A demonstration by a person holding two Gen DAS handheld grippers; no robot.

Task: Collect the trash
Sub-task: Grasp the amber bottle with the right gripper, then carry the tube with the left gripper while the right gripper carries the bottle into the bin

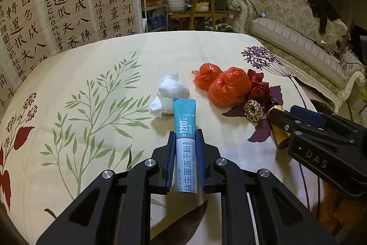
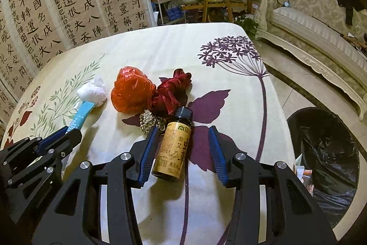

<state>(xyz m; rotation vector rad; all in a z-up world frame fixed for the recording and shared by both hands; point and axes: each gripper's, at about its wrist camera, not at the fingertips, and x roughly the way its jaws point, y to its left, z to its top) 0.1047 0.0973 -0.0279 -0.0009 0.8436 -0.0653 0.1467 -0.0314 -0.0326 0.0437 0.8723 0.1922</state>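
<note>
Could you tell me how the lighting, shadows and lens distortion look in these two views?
Left wrist: dim warm light, fisheye bows the table edge, corners vignetted, sachet sharp. Right wrist: bottle casts a soft shadow leftward, bin dark, sofa curved.

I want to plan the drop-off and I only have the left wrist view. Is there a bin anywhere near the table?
Observer: Yes, a round bin lined with a black plastic bag stands on the floor just past the table's right edge.
Operator: What is the right hand-held gripper doing with that small yellow bottle?
Observer: The small yellow bottle with the black cap lies between the jaws of the right hand-held gripper; the right pad is not touching it.
Operator: Anything in the bin already?
Observer: Some paper scraps show at its near rim.
</note>
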